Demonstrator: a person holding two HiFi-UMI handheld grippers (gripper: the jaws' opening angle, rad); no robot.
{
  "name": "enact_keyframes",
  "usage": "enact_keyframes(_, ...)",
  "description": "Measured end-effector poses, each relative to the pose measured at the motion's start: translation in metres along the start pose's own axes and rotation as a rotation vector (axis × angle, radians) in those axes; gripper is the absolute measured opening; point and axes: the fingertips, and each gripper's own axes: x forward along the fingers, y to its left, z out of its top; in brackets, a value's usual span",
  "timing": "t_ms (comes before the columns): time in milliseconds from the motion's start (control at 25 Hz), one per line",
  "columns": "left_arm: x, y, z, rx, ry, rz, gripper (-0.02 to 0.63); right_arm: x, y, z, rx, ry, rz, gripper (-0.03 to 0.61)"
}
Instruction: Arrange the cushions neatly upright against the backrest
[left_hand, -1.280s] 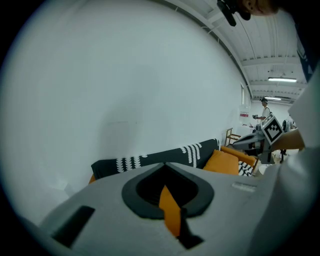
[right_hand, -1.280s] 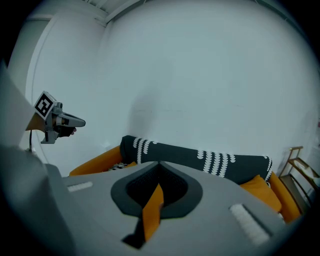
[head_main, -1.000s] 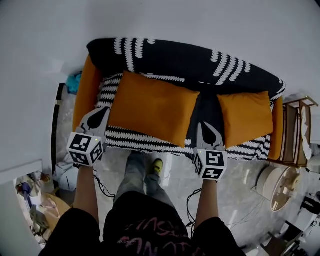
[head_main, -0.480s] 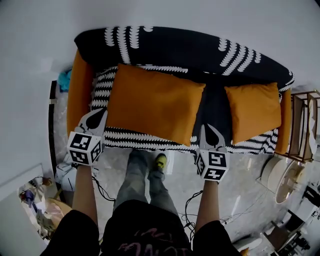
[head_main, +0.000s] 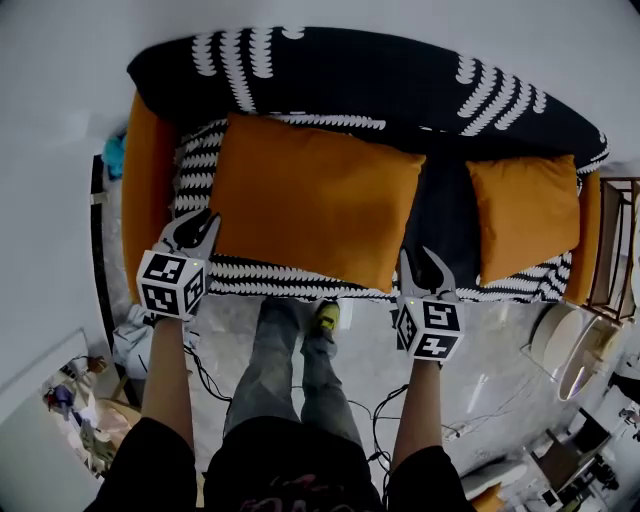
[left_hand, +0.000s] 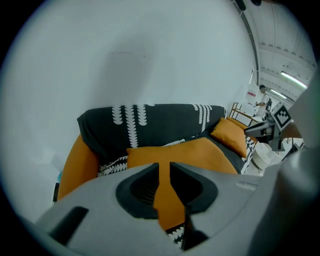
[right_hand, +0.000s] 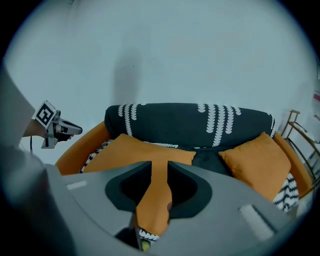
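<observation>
A large orange cushion (head_main: 310, 205) lies flat on the sofa seat, its back edge at the foot of the backrest (head_main: 370, 85), which is draped in a black throw with white patterns. A smaller orange cushion (head_main: 525, 215) lies at the seat's right end. My left gripper (head_main: 195, 232) is at the large cushion's front left corner and my right gripper (head_main: 425, 268) just off its front right corner. The jaws of both are opening, with a narrow gap and nothing pinched. Through each gap the large cushion (left_hand: 200, 155) (right_hand: 130, 152) shows ahead.
The sofa has orange armrests (head_main: 140, 190). A wooden rack (head_main: 610, 250) and a round white object (head_main: 565, 350) stand to its right. Cables (head_main: 380, 400) trail over the floor by the person's legs and shoes (head_main: 320, 320). Clutter (head_main: 70, 410) lies at the lower left.
The sofa now looks bigger and higher in the head view. Both grippers' jaws have parted a little. The cushions lie as before.
</observation>
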Motion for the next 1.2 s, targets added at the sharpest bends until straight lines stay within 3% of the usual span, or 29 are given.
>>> enact_keyframes(440,0.070,0.044,-0.053,-0.031,0.120,-0.010,0.150,0.057,-0.021,-0.050,0.070,0.071,-0.046,0.173)
enact_keyframes(600,0.089,0.061,-0.063,-0.063,0.126,-0.010,0.173,0.080,-0.021,-0.062,0.082,0.098,-0.027,0.208)
enact_keyframes(1200,0.159,0.078,-0.097,-0.035,0.226,-0.059,0.266,0.145,-0.041,-0.117,0.180,0.170,-0.013,0.313)
